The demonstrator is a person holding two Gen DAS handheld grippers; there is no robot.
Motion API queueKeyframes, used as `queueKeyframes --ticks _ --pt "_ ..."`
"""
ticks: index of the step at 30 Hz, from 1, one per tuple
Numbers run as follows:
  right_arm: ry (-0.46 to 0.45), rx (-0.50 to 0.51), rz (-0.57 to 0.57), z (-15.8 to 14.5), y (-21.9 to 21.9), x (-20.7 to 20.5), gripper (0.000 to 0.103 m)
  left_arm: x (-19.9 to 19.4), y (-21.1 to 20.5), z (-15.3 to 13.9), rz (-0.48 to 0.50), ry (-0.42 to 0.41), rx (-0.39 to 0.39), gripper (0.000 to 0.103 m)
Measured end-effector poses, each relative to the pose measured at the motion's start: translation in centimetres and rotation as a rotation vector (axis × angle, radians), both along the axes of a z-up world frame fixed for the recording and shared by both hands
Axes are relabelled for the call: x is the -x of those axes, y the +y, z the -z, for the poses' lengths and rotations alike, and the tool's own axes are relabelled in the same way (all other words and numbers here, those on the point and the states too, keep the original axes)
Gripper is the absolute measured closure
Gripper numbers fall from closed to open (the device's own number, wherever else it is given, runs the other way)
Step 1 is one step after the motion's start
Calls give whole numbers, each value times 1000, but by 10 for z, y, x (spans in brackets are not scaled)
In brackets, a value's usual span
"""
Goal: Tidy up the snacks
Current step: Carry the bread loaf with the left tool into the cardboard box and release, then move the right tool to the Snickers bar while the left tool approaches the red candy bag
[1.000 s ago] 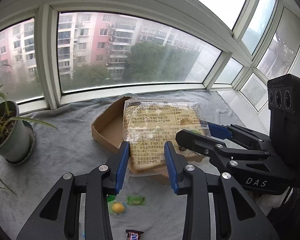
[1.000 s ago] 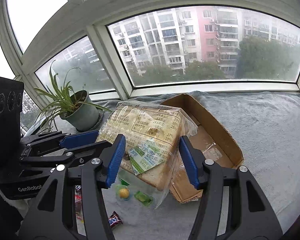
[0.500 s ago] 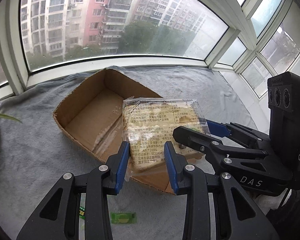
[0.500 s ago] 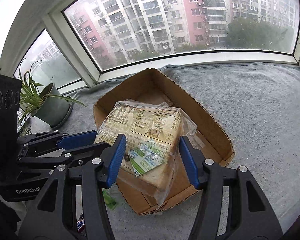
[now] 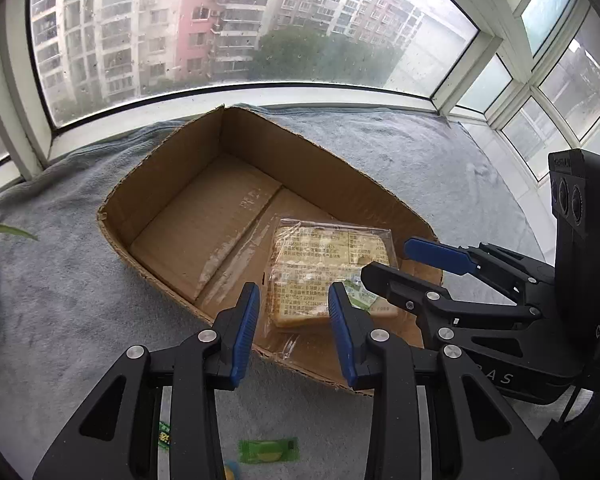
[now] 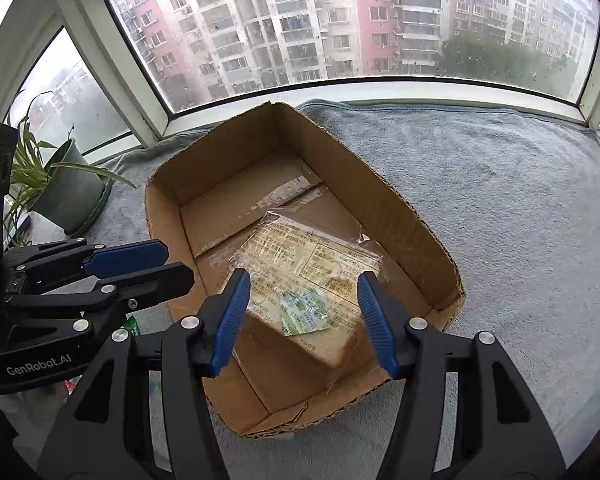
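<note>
A bagged loaf of sliced bread (image 5: 328, 252) (image 6: 300, 256) lies on the floor of an open cardboard box (image 5: 320, 168) (image 6: 400, 216), near the box's near end. My left gripper (image 5: 294, 292) (image 6: 180, 262) hangs over the box's near edge, jaws a little apart, with the loaf beyond its fingertips. My right gripper (image 6: 302, 280) (image 5: 384, 261) is held wider, and its blue pads frame the loaf from above. Neither pair of pads looks pressed on the bag. The rest of the box floor is bare.
The box rests on a grey cloth (image 5: 60, 300) (image 6: 500, 200) that covers a window ledge. Small wrapped candies, one of them a green candy (image 5: 268, 450), lie on the cloth in front of the box. A potted plant (image 6: 68, 196) stands at the left. Window glass runs along the back.
Both grippers came down over the box with the loaf between them. The loaf, first held in the air, now lies on the box floor and looks smaller and farther from both cameras.
</note>
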State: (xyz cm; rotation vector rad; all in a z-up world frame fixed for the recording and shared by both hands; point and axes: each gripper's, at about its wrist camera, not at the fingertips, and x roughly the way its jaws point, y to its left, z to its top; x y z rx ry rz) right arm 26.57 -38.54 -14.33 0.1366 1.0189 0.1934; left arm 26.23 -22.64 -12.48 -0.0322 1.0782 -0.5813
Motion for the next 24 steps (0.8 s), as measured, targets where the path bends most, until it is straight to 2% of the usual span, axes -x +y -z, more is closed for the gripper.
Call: queueKeyframes --ticks 7,12,17,19,24 --pt "-43 -13 -17 -24 10 20 45 11 15 -16 -17 -33 -6 70" --pt "-99 -34 -67 -52 26 53 45 29 42 -39 -39 -101 -15 68" --pt "-145 -55 -140 -81 52 91 44 59 89 -65 -79 -176 -22 67" --pt "-164 -55 -164 -89 63 107 36 74 113 -73 -101 -195 -20 67" --pt "-179 -43 -219 -89 95 146 34 113 173 -80 -172 -223 -17 64"
